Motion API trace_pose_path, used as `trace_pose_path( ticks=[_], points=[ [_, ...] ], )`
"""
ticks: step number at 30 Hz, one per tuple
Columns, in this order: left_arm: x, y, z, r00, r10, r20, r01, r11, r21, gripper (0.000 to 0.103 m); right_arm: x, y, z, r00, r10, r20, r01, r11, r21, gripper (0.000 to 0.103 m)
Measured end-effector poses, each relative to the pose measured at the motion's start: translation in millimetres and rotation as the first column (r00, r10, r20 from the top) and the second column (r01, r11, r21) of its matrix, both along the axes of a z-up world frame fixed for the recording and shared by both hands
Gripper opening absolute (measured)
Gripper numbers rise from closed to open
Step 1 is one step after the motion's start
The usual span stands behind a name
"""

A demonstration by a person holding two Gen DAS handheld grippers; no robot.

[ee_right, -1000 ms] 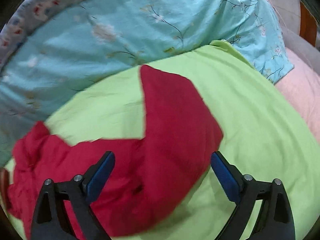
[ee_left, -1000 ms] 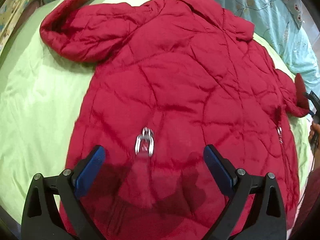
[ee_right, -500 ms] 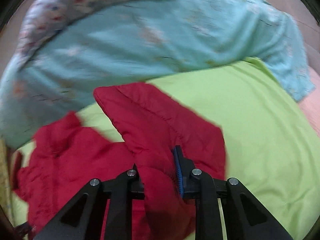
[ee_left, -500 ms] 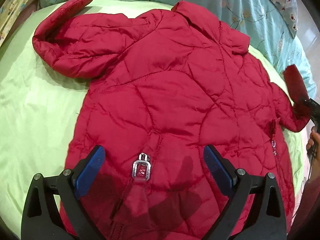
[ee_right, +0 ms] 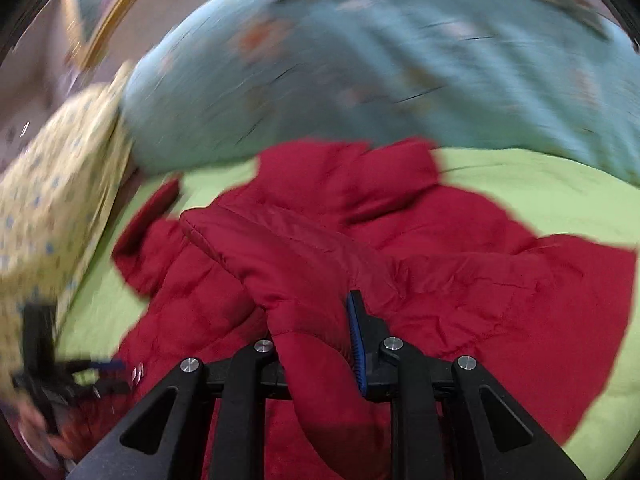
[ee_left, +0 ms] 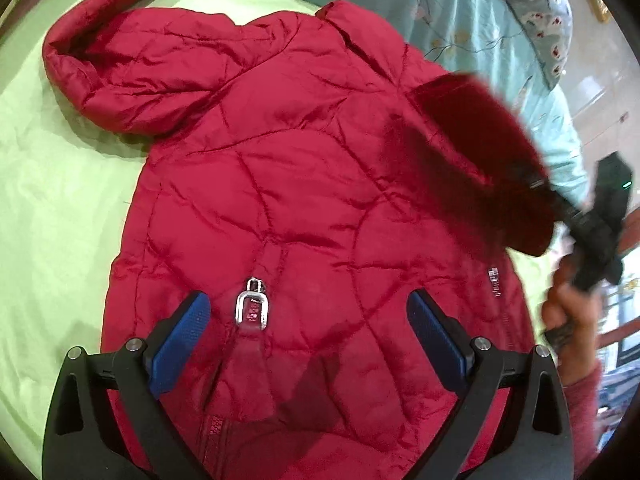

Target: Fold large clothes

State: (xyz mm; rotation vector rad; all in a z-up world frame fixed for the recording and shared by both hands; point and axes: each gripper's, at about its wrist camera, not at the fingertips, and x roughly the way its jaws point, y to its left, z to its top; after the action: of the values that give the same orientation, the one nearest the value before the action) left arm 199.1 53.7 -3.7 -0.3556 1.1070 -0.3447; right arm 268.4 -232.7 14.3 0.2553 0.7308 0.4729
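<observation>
A red quilted jacket (ee_left: pixel 300 184) lies spread flat on a green sheet (ee_left: pixel 60 200). My left gripper (ee_left: pixel 308 336) hovers open over its lower hem, and a silver buckle (ee_left: pixel 252 308) sits between the blue pads. My right gripper (ee_right: pixel 316 344) is shut on the jacket's right sleeve (ee_right: pixel 288 272) and holds it lifted over the body. In the left wrist view that sleeve (ee_left: pixel 480 136) hangs blurred above the jacket's right side, with the right gripper (ee_left: pixel 560 204) and a hand (ee_left: pixel 568 308) behind it. The other sleeve (ee_left: pixel 120 80) lies bent at the upper left.
A light blue flowered quilt (ee_left: pixel 480 20) is bunched along the far edge of the bed. A yellow patterned cloth (ee_right: pixel 52 184) lies at the left in the right wrist view. The left gripper (ee_right: pixel 112 376) shows blurred at that view's lower left.
My right gripper closed on the right sleeve, lifted it and swung it left over the jacket's body. The left gripper stayed open and tilted further down toward the hem.
</observation>
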Motion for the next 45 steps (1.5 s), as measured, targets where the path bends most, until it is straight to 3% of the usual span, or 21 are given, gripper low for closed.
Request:
trace_pose_path(
  ticks=[5, 8, 11, 17, 18, 21, 22, 25, 28, 32, 35, 39, 45],
  points=[
    [8, 14, 14, 1.0, -0.003, 0.023, 0.005, 0.996, -0.086, 0.099, -1, 58, -21, 0.994, 0.106, -0.009, -0.106, 0.981, -0.16, 0.026],
    [26, 13, 22, 1.0, -0.016, 0.025, 0.02, 0.991, -0.134, 0.099, -2, 65, -26, 0.99, 0.137, -0.018, -0.138, 0.979, -0.152, 0.036],
    [56, -2, 26, 0.998, -0.052, 0.024, 0.056, 0.985, -0.166, 0.099, -6, 69, -26, 0.984, 0.175, -0.018, -0.176, 0.976, -0.13, 0.052],
    [115, -44, 7, 0.988, -0.152, -0.035, 0.144, 0.973, -0.182, 0.099, -7, 69, -31, 0.984, 0.172, -0.036, -0.175, 0.978, -0.11, 0.054],
    [122, -52, 1, 0.986, -0.161, -0.047, 0.15, 0.973, -0.175, 0.093, -7, 66, -32, 0.985, 0.169, -0.042, -0.172, 0.98, -0.096, 0.054],
    [133, -65, -14, 0.977, -0.194, -0.084, 0.177, 0.967, -0.182, 0.041, -12, 58, -32, 0.986, 0.16, -0.053, -0.163, 0.984, -0.068, 0.052],
    [133, -66, -16, 0.976, -0.201, -0.082, 0.183, 0.965, -0.188, 0.032, -15, 54, -31, 0.986, 0.157, -0.056, -0.16, 0.985, -0.065, 0.052],
    [126, -60, -11, 0.98, -0.196, -0.045, 0.186, 0.969, -0.163, 0.02, -28, 37, -26, 0.99, 0.13, -0.049, -0.132, 0.991, -0.038, 0.052],
    [121, -42, 2, 0.991, -0.13, 0.023, 0.131, 0.99, -0.043, 0.02, -36, 11, -18, 0.998, 0.056, -0.017, -0.057, 0.998, -0.009, 0.052],
    [118, -19, 10, 0.995, -0.049, 0.087, 0.041, 0.996, 0.083, 0.02, -26, -31, -16, 0.995, -0.102, -0.009, 0.102, 0.995, 0.019, 0.053],
    [119, -10, 5, 0.996, -0.038, 0.078, 0.031, 0.996, 0.087, 0.02, -9, -45, -25, 0.985, -0.168, -0.041, 0.168, 0.986, 0.001, 0.054],
    [114, -4, 3, 0.995, -0.033, 0.089, 0.027, 0.997, 0.071, 0.023, 18, -43, -55, 0.974, -0.186, -0.131, 0.18, 0.982, -0.059, 0.053],
    [84, 16, 42, 0.978, 0.03, 0.207, -0.047, 0.996, 0.075, 0.024, 27, -36, -79, 0.963, -0.206, -0.174, 0.195, 0.977, -0.083, 0.053]
  ],
)
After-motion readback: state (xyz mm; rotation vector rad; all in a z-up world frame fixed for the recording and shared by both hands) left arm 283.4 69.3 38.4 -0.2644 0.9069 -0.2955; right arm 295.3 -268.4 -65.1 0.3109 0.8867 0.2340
